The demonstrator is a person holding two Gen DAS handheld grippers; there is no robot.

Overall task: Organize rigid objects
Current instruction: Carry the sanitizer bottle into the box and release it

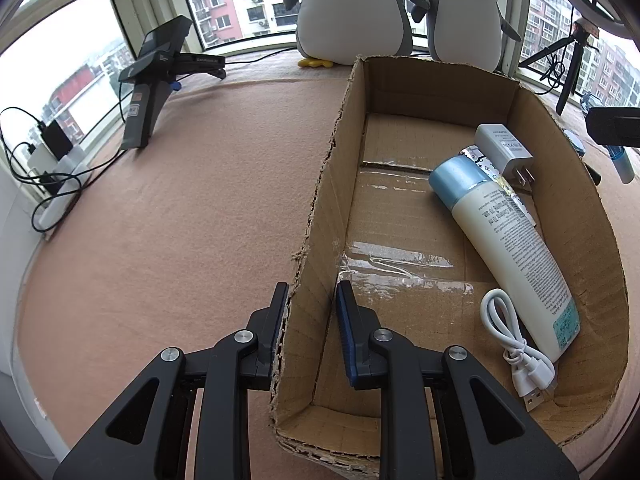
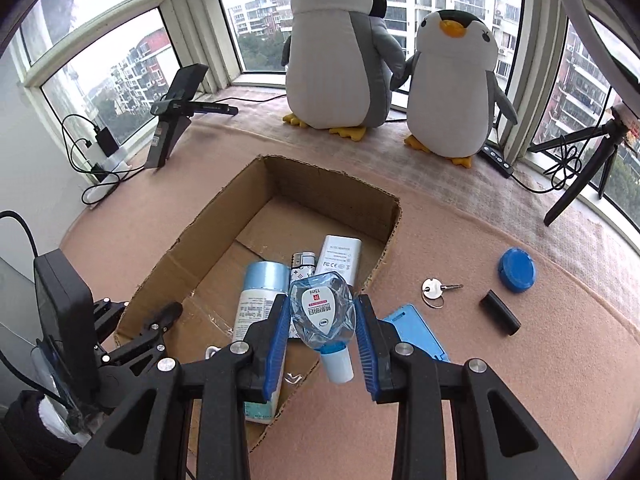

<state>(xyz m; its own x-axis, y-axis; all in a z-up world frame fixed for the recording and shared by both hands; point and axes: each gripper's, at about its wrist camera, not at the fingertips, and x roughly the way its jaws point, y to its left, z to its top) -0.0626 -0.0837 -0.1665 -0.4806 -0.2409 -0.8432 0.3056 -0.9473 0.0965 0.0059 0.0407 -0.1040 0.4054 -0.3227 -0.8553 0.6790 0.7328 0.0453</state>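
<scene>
An open cardboard box [image 1: 320, 184] [image 2: 332, 184] lies on the tan felt table. Inside it are a cream bottle with a blue cap [image 1: 508, 236] [image 2: 260, 292], a white charger [image 1: 504, 148] [image 2: 340, 256], a lighter [image 1: 480, 160] [image 2: 302, 260] and a white USB cable [image 1: 516, 344]. My left gripper [image 1: 312, 292] is shut on the box's left wall. My right gripper [image 2: 322, 312] is shut on a small clear-blue eye-drop bottle [image 2: 322, 312] and holds it over the box's right side.
On the felt right of the box lie a blue card-like case [image 2: 416, 332], a key with a ring [image 2: 436, 290], a black block [image 2: 500, 312] and a blue round lid [image 2: 516, 270]. Two plush penguins [image 2: 340, 52], a phone stand [image 1: 152, 80] and a tripod [image 2: 580, 168] stand along the window.
</scene>
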